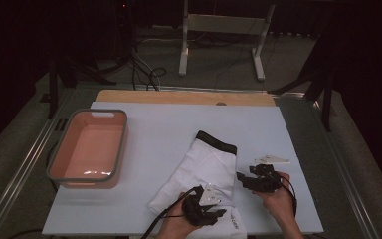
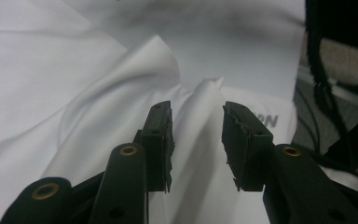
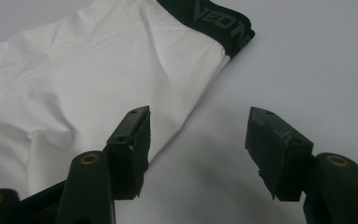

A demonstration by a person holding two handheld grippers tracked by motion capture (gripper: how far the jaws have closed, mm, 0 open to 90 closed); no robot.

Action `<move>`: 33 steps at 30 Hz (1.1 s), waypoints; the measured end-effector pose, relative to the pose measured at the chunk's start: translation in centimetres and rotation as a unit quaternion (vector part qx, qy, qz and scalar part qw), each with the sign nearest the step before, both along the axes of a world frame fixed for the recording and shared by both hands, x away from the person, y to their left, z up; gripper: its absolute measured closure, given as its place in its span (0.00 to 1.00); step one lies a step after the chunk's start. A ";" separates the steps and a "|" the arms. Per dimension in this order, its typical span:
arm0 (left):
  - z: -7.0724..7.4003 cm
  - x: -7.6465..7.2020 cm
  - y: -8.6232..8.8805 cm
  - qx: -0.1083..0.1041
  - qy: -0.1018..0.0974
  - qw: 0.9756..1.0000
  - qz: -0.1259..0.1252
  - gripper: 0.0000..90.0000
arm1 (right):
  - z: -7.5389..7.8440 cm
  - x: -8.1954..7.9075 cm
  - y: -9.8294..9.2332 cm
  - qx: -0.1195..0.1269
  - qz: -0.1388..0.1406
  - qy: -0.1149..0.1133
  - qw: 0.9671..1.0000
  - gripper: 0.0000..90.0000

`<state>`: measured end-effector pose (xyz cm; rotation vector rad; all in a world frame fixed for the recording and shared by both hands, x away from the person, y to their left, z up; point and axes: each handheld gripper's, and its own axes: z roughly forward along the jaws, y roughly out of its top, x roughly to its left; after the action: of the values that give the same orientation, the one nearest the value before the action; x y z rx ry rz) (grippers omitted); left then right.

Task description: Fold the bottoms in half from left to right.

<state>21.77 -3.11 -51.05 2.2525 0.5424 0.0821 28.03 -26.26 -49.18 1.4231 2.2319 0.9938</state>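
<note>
The shorts point(image 1: 204, 167) lie near the bench's front edge. The left gripper point(image 2: 196, 140) has its fingers apart around a raised fold; pinch it fully before lifting. The right gripper point(image 3: 198, 149) is apart, empty, beside the side hem.

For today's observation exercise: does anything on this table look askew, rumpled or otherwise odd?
Yes. The white garment lies at a slant on the table, and its near end is rumpled: a fold stands up between the jaws of the left gripper, pads not yet pressing it. The pink tub sits square and looks fine.
</note>
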 end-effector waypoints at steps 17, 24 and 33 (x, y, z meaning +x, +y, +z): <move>0.6 -2.8 0.4 0.011 0.021 0.999 -0.048 0.97 | 0.1 0.0 -0.1 0.004 -0.007 0.001 1.000 0.45; 1.3 -3.0 0.5 -0.002 0.027 0.998 -0.048 0.96 | 0.1 0.0 -0.1 0.010 -0.008 0.001 1.000 0.45; 0.6 -1.2 -0.9 -0.033 0.052 0.998 0.000 0.97 | 0.0 0.2 -0.3 0.009 -0.008 0.001 1.000 0.45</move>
<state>20.62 -3.98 -50.43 2.2019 0.5914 -0.0529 28.22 -26.58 -49.17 1.4472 2.2151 1.0093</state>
